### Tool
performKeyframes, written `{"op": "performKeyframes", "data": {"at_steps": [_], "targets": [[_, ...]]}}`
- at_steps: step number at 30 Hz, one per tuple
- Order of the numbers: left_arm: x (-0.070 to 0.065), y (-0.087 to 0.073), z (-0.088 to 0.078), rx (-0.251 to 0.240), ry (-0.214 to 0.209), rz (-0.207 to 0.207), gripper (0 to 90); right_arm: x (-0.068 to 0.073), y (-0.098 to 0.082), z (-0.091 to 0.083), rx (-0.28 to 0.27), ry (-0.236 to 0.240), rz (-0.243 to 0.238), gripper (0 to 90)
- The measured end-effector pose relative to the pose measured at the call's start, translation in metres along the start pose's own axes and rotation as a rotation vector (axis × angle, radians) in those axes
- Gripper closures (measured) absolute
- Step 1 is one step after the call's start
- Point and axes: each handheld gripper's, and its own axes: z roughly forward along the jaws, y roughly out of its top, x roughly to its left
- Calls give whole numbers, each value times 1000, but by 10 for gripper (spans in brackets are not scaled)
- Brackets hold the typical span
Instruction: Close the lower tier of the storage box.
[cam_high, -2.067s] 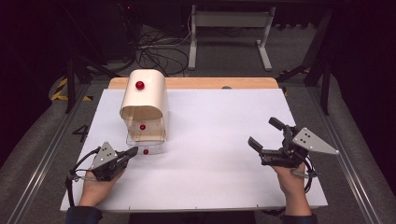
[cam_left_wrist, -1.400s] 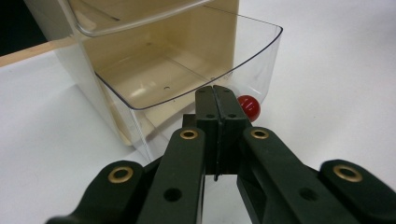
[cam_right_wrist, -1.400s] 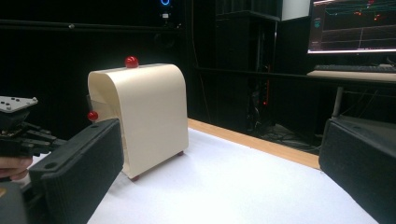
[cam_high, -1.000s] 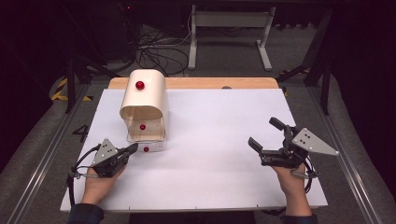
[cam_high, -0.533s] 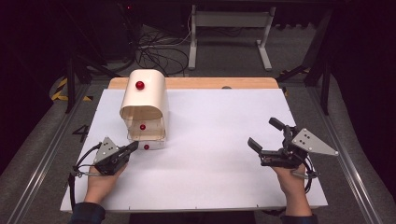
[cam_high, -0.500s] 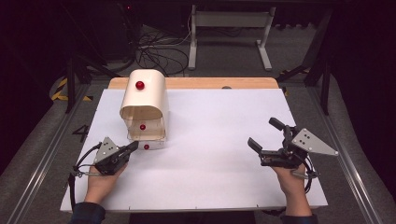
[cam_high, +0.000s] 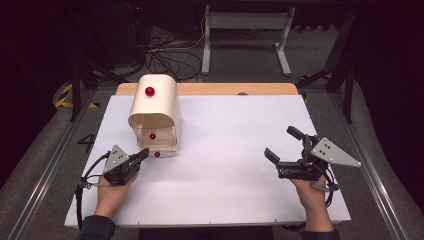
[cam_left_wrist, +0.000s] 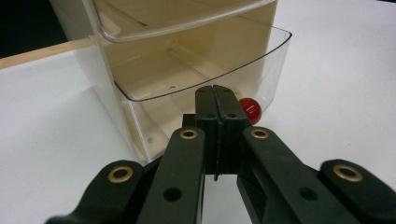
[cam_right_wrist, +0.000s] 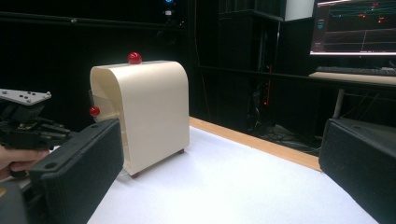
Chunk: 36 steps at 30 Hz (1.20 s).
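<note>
A cream drawer cabinet (cam_high: 159, 105) stands at the back left of the white table, with a red knob (cam_high: 149, 91) on top. Its clear bottom drawer (cam_left_wrist: 196, 77) sticks out a little and has a red knob (cam_left_wrist: 250, 109) on its front. My left gripper (cam_left_wrist: 216, 94) is shut with nothing between its jaws. Its tips sit at the drawer front, just left of that knob; I cannot tell whether they touch it. In the high view the left gripper (cam_high: 143, 154) lies low in front of the cabinet. My right gripper (cam_high: 283, 144) rests wide open at the right, holding nothing.
The white sheet (cam_high: 230, 150) covers most of the table, and a wooden strip (cam_high: 225, 89) runs along its far edge. The right gripper view shows the cabinet (cam_right_wrist: 154, 112) from the side. A monitor (cam_right_wrist: 355, 28) and dark stands are behind the table.
The left gripper's tips have crept forward toward the cabinet, and the bottom drawer sits further in than two seconds ago. The right gripper has stayed still.
</note>
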Motion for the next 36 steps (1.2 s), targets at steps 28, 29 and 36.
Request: {"op": "performKeyframes", "data": {"at_steps": [28,29,36], "targets": [[6,1,9,-16,11,-31,894,-2,-1,-2,1,-6,4,5],[7,1,9,-13,15,-29,895,-2,-1,-3,2,-7,3,5],[7,1,9,-14,14,-26,895,-2,-1,-3,2,-8,2,5]]}}
